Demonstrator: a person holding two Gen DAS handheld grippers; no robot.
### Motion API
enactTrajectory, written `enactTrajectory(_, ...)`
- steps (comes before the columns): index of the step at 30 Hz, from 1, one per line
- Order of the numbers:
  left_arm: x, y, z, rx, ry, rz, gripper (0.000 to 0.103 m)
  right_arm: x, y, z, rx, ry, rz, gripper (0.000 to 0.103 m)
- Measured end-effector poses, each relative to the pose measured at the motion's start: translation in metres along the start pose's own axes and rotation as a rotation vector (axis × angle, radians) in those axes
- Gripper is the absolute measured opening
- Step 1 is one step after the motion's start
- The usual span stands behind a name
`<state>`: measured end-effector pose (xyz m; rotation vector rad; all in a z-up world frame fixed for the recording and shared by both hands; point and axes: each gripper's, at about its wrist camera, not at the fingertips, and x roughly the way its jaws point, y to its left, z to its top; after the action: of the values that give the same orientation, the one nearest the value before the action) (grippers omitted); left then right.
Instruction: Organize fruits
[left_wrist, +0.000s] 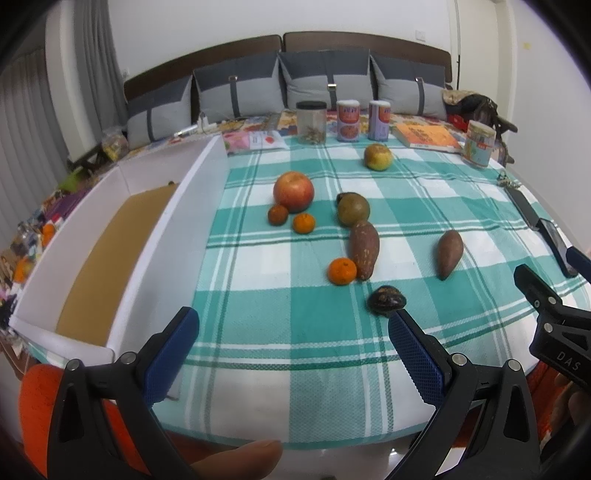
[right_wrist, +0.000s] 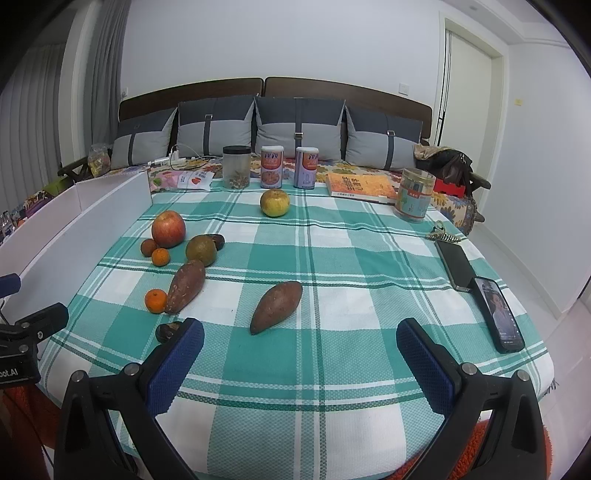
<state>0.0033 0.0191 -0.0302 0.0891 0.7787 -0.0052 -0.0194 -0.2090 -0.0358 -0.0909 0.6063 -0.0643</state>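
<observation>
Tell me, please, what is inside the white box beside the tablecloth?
The white box shows only a brown cardboard sheet on its floor, no fruit. Its near wall hides the closest part.

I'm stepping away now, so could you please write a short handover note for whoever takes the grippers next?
Left gripper: open, empty, at the near table edge.
Right gripper: open, empty.
White box on the left: no fruit visible inside.
On the checked tablecloth: red apple, yellow-green apple, three small oranges, e.g., two sweet potatoes.
Done: nothing sorted.
Left: everything.
</observation>
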Motion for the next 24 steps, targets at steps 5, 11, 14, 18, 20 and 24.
enactTrajectory(5,0.028,0.004,-0.007,-0.018,0.081,-0.011,0.102,0.01,-0.005,-0.003,0.024,0.038,0.007,0.103)
enactTrajectory(11,0.037,0.012,-0.011,-0.049,0.117,-0.029,0.102,0.015,-0.011,-0.006,0.04,0.057,-0.012,0.103)
enactTrajectory(14,0.052,0.012,-0.012,-0.049,0.157,-0.054,0.102,0.024,-0.011,-0.008,0.044,0.093,0.003,0.103)
enactTrajectory(18,0.079,0.012,-0.021,-0.046,0.218,-0.043,0.102,0.051,-0.019,-0.02,0.099,0.229,0.029,0.103)
enactTrajectory(20,0.09,0.012,-0.024,-0.03,0.234,-0.033,0.102,0.059,-0.024,-0.025,0.113,0.268,0.024,0.103)
enactTrajectory(24,0.114,0.02,-0.026,-0.053,0.281,-0.042,0.102,0.083,-0.033,-0.03,0.151,0.352,0.026,0.103)
